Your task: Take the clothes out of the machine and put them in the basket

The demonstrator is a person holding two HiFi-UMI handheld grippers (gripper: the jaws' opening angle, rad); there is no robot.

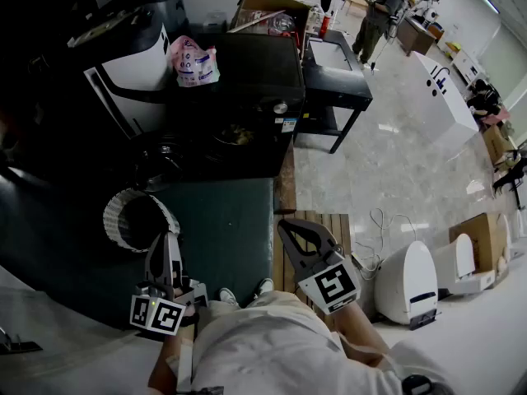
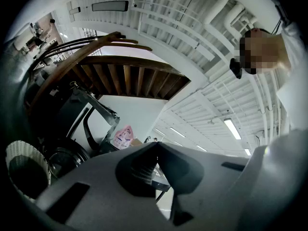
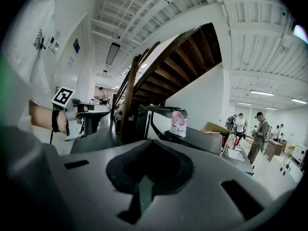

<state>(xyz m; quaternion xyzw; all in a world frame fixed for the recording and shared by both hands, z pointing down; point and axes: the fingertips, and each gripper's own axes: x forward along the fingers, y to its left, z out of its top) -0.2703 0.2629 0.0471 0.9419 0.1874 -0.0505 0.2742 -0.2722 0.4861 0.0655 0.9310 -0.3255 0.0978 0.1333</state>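
Wicker basket (image 1: 115,229): seen whole in head view, cropped in left gripper view.
Left hand-held gripper (image 1: 165,241): jaws closed, empty, angled upward.
Right hand-held gripper (image 1: 286,227): jaws closed, empty, held forward.

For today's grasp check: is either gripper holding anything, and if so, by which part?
Nothing is held: the left gripper and the right gripper both have shut, empty jaws.

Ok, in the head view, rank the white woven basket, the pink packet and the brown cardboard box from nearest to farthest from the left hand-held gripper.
1. White woven basket, just beside the left hand-held gripper.
2. Pink packet, atop the black machine.
3. Brown cardboard box, behind the machine.
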